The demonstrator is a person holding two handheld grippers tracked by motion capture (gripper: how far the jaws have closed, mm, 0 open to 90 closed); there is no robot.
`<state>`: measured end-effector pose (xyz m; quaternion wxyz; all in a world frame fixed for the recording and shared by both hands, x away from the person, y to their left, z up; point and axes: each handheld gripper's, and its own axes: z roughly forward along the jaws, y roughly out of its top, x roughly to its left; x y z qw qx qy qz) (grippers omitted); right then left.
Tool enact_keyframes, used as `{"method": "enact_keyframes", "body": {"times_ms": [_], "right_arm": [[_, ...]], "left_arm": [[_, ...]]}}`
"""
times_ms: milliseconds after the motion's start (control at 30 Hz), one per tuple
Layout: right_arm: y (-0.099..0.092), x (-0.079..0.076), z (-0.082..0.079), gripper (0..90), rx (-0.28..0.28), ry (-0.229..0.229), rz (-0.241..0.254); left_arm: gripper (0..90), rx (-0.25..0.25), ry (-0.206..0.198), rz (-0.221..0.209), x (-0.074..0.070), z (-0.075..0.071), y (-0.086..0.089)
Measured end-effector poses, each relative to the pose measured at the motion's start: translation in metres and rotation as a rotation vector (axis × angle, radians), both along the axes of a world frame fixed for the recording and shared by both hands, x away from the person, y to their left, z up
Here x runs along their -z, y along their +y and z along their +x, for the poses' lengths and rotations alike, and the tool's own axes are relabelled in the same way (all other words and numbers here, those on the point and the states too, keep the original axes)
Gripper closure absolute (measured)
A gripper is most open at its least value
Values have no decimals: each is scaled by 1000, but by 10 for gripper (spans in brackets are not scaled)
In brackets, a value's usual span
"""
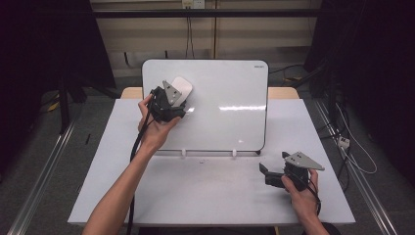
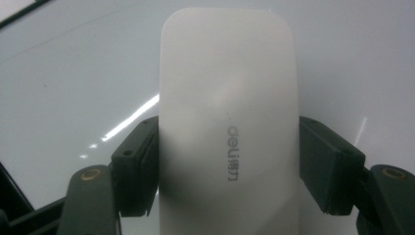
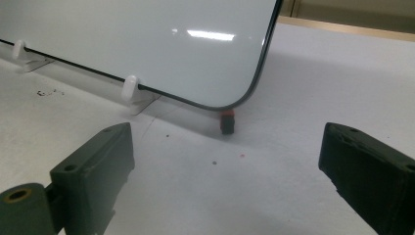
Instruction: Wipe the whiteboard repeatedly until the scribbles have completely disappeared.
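Note:
A whiteboard [image 1: 225, 105] leans upright on the white table [image 1: 195, 196], held by two small white clips [image 3: 130, 87]. My left gripper [image 1: 169, 105] is shut on a white rounded eraser [image 2: 227, 122] printed with a grey logo. It presses the eraser [image 1: 181, 89] against the board's upper left area. Both black jaws clamp the eraser's long sides. My right gripper [image 1: 274, 176] rests low over the table at the front right, open with nothing between its jaws. It faces the board's lower right corner [image 3: 244, 95].
A small red and black object [image 3: 226, 120] sits on the table under the board's lower right corner. Dark specks dot the table near the clips. Cables and metal rails run along the floor on both sides of the table.

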<state>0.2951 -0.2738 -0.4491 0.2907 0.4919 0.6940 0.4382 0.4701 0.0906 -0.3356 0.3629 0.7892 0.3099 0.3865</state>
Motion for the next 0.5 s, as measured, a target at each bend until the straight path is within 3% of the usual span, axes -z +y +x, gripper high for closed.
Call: {"method": "enact_keyframes", "body": {"times_ms": [100, 333, 500], "right_arm": [[0, 0, 0, 63, 1, 0, -1], [0, 0, 0, 63, 0, -3, -2], [0, 0, 0, 63, -1, -1, -2]], "left_arm": [[311, 3, -10, 16, 5, -5, -3], [311, 65, 5, 81, 23, -22, -12], [312, 83, 13, 66, 28, -27, -10]]}}
